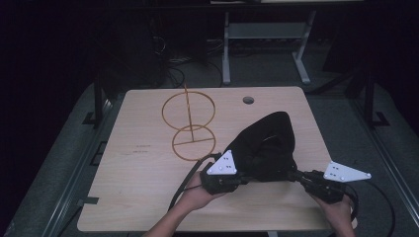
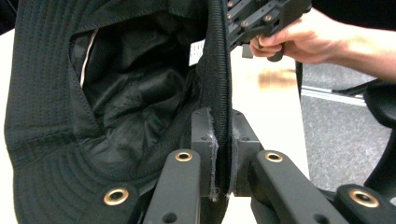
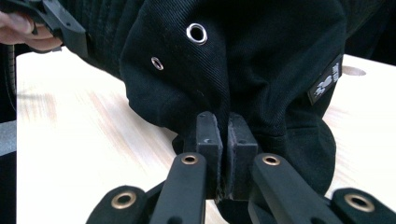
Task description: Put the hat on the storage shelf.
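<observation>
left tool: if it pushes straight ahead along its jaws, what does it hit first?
The black hat: the left tool is already shut on its brim edge. Beyond, likely the right tool, though depth is unclear.

Table [image 1: 148, 197]: hat [image 1: 269, 145] on its near right part. Left gripper [image 1: 240, 180] at the hat's near left edge; right gripper [image 1: 296, 176] at its near right edge. Wire stand [image 1: 190, 126] left of the hat, farther back. Round hole [image 1: 248, 100] at the far edge.

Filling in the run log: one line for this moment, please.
left gripper: shut on black hat | right gripper: shut on black hat | hat stand: bare
</observation>
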The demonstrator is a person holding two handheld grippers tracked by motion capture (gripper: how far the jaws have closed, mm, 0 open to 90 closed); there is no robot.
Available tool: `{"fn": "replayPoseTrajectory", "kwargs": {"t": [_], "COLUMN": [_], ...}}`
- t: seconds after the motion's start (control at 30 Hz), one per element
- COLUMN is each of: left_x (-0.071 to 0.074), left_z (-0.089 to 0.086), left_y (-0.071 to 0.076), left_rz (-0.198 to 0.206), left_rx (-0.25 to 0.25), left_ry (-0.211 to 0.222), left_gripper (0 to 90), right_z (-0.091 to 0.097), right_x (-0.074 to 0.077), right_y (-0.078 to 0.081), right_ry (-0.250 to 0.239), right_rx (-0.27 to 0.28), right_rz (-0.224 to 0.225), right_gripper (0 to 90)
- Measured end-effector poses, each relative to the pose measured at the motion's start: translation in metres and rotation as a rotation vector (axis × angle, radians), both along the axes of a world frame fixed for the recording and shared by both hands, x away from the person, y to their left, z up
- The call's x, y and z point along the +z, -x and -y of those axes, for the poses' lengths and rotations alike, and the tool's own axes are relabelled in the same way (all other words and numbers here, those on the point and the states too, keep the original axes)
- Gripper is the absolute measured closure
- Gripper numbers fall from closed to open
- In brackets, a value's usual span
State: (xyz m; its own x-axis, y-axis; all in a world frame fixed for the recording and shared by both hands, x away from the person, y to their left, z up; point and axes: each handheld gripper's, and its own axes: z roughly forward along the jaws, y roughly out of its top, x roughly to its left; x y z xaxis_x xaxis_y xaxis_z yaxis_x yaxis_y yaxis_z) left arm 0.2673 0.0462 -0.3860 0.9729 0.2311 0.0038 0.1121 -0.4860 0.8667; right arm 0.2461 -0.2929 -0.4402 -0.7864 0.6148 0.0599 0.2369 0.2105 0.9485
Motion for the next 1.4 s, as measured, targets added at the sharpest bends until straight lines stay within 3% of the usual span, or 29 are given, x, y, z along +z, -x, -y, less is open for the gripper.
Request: {"fn": "replayPoseTrajectory", "kwargs": {"t": [0.2, 0.47, 0.6, 0.93, 1.1, 1.4], "left_x": [0.003, 0.011, 0.016, 0.022, 0.02, 0.004], "left_z": [-0.003, -0.012, -0.019, -0.043, -0.058, -0.083], "left_y": [0.002, 0.003, 0.003, 0.003, 0.003, 0.009], "left_rz": [0.019, 0.048, 0.053, 0.08, 0.087, 0.082], "left_rx": [0.009, 0.043, 0.064, 0.129, 0.16, 0.206], "left_ry": [-0.012, -0.018, -0.004, -0.001, -0.021, -0.052], "left_gripper": [79.8, 66.8, 62.1, 55.4, 50.7, 48.5], "right_z": [-0.002, -0.003, -0.003, -0.01, -0.014, -0.021], "right_x": [0.008, 0.028, 0.042, 0.069, 0.083, 0.103], "right_y": [0.0, -0.001, -0.002, -0.006, -0.008, -0.018], "right_ry": [-0.014, -0.035, -0.028, -0.021, -0.013, 0.003], "right_rx": [-0.002, -0.006, -0.004, 0.006, 0.017, 0.028], "right_rz": [0.028, 0.063, 0.1, 0.131, 0.138, 0.129], "right_gripper": [86.6, 86.9, 87.0, 87.3, 87.5, 87.7]}}
